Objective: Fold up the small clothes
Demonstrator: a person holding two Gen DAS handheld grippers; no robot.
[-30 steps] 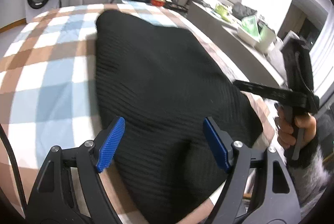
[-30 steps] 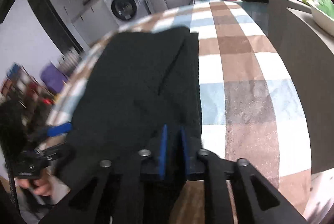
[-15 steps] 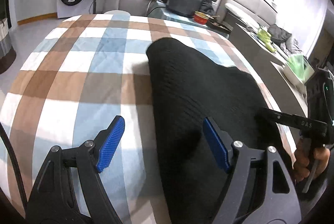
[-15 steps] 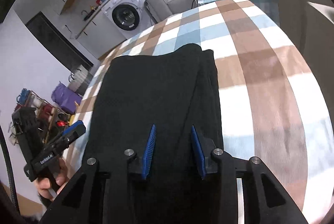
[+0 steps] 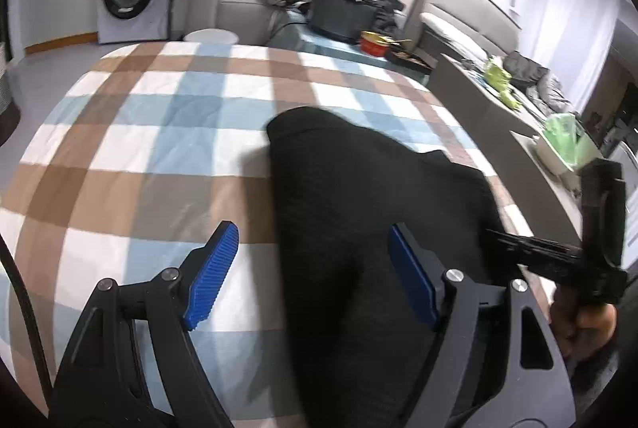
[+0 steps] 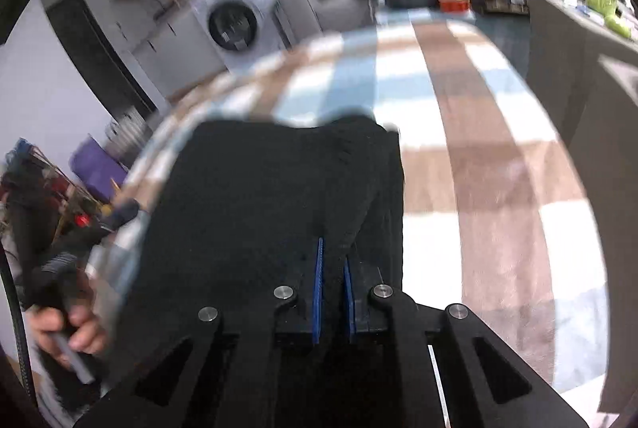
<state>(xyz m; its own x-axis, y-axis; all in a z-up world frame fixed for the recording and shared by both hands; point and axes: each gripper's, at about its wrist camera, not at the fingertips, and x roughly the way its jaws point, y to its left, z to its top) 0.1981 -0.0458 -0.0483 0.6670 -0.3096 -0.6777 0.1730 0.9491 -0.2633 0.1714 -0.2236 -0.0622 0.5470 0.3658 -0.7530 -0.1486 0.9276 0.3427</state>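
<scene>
Pads (image 6: 319, 280) of the right gripper (image 6: 333, 282) stand nearly together, and I read a thin fold of the black garment (image 6: 255, 197) pinched between them at its near hem; these jaws have just been closing, with the knit between them. The left gripper (image 5: 315, 268) is spread wide, its pads (image 5: 213, 264) pressing nothing: one hangs over bare checked cloth (image 5: 131, 133), the other over the garment's left edge. In the right wrist view that gripper shows only as a blurred shape in a hand (image 6: 69, 328) left of the garment.

The garment lies flat on the cloth, already doubled along its right side, where a layered edge shows. It sits well short of the red bowl (image 5: 375, 43) beyond the far end of the cloth.

Judgement: the step in hand is taking the near hem to carry it toward the far edge. To do it well, I would bring the left gripper onto the garment's near left corner and close it there before lifting, so both corners rise together. A one-sided lift would likely skew the fold. I would keep the lift low and check that all layers are caught on the right, which I cannot confirm from here.
</scene>
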